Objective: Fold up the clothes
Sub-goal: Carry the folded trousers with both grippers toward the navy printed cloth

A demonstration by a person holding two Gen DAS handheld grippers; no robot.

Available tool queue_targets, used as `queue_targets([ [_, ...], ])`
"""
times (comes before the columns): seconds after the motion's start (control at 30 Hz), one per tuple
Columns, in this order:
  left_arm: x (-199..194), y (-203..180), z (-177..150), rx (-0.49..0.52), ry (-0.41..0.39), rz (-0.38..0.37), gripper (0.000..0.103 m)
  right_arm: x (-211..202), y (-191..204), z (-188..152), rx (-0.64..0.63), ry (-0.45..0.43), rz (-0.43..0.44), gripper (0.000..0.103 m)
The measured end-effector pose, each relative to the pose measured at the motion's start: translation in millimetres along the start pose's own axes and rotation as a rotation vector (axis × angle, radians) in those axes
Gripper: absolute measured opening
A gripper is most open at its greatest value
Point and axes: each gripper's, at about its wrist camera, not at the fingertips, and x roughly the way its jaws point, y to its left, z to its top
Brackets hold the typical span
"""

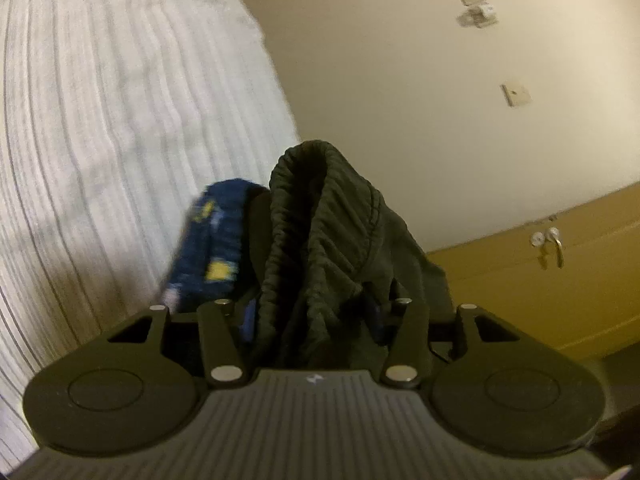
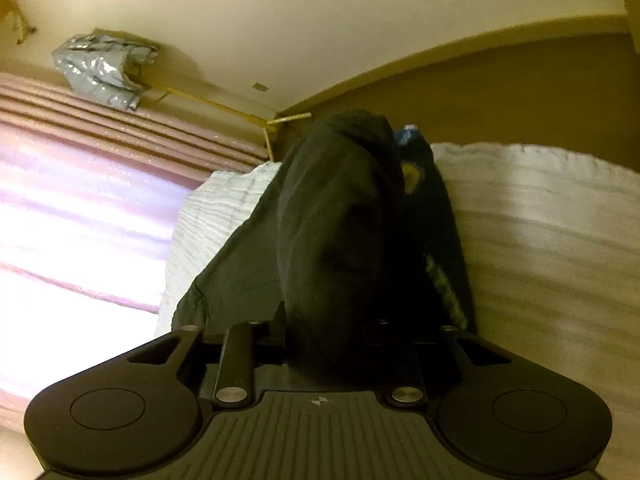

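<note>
A dark green garment [image 1: 324,224] with a gathered elastic waistband bunches up between the fingers of my left gripper [image 1: 316,264], which is shut on it and lifted off the bed. In the right wrist view the same dark garment [image 2: 340,232] drapes over my right gripper [image 2: 344,280], also shut on the cloth; its fingers are hidden under the fabric. A blue cloth with yellow patches [image 1: 216,248] hangs just left of the green one, and the blue cloth [image 2: 416,176] shows again at the garment's right edge.
A white ribbed bedspread [image 1: 120,140] fills the left; the bedspread [image 2: 540,240] lies right of the garment too. Cream wall with sockets [image 1: 516,94], a yellow cupboard with a keyed latch [image 1: 548,246], bright pink curtains [image 2: 80,200] and a silver bag [image 2: 104,68] surround the bed.
</note>
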Motion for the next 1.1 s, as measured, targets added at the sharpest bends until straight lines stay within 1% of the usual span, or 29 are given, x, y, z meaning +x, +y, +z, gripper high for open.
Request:
queue_targets([
  [0.03, 3, 7, -1, -0.02, -0.002, 0.004, 0.048, 4, -4, 2, -0.014, -0.007, -0.004, 0.039],
  [0.13, -5, 4, -4, -0.002, -0.008, 0.018, 0.05, 1, 0, -2, -0.077, -0.032, -0.012, 0.039],
  [0.17, -12, -1, -4, 0.022, -0.01, 0.035, 0.051, -2, 4, -4, -0.109, -0.047, -0.022, 0.04],
  [0.2, -19, -6, -5, 0.046, -0.014, 0.052, 0.051, -7, 8, -6, -0.14, -0.063, -0.034, 0.044],
  [0.23, -28, -11, -5, 0.065, -0.038, 0.077, 0.051, -13, 11, -8, -0.164, -0.091, -0.06, 0.05],
  [0.27, -37, -17, -6, 0.085, -0.062, 0.102, 0.048, -19, 14, -10, -0.188, -0.119, -0.086, 0.053],
  [0.3, -46, -23, -6, 0.105, -0.086, 0.127, 0.044, -27, 19, -14, -0.222, -0.163, -0.124, 0.054],
  [0.37, -64, -37, -5, 0.152, -0.158, 0.216, 0.041, -42, 30, -24, -0.294, -0.241, -0.207, 0.054],
  [0.4, -74, -49, -8, 0.194, -0.196, 0.258, 0.038, -50, 37, -30, -0.333, -0.275, -0.251, 0.054],
  [0.43, -78, -60, -14, 0.259, -0.196, 0.25, 0.034, -54, 43, -40, -0.379, -0.292, -0.26, 0.054],
  [0.47, -81, -72, -20, 0.323, -0.195, 0.242, 0.027, -58, 50, -49, -0.425, -0.309, -0.269, 0.053],
  [0.5, -84, -83, -25, 0.388, -0.194, 0.233, 0.025, -63, 57, -59, -0.472, -0.326, -0.277, 0.048],
  [0.53, -79, -91, -32, 0.445, -0.162, 0.225, 0.025, -67, 63, -68, -0.518, -0.343, -0.286, 0.033],
  [0.57, -74, -98, -39, 0.502, -0.13, 0.216, 0.021, -66, 71, -78, -0.58, -0.347, -0.296, 0.028],
  [0.6, -64, -98, -44, 0.538, -0.108, 0.242, 0.014, -62, 75, -87, -0.631, -0.353, -0.311, 0.027],
  [0.67, -45, -96, -53, 0.608, -0.066, 0.294, 0.01, -47, 75, -97, -0.682, -0.339, -0.33, 0.026],
  [0.7, -42, -89, -55, 0.601, -0.079, 0.301, 0.005, -39, 73, -100, -0.7, -0.33, -0.342, 0.024],
  [0.77, -35, -77, -57, 0.589, -0.105, 0.314, 0.003, -23, 67, -105, -0.74, -0.309, -0.367, 0.024],
  [0.83, -29, -64, -60, 0.576, -0.131, 0.326, 0.003, -8, 60, -108, -0.781, -0.285, -0.395, 0.024],
  [0.9, -22, -51, -62, 0.564, -0.157, 0.339, 0.003, 2, 51, -112, -0.801, -0.28, -0.413, 0.024],
  [0.93, -20, -51, -66, 0.577, -0.163, 0.351, 0.004, 7, 46, -114, -0.811, -0.278, -0.421, 0.024],
  [1.0, -16, -50, -72, 0.603, -0.175, 0.373, 0.004, 5, 50, -111, -0.807, -0.261, -0.418, 0.024],
  [1.07, -19, -51, -66, 0.554, -0.166, 0.366, 0.003, 2, 54, -107, -0.803, -0.244, -0.414, 0.024],
  [1.1, -22, -58, -64, 0.561, -0.156, 0.375, 0.003, 1, 56, -105, -0.802, -0.236, -0.413, 0.024],
])
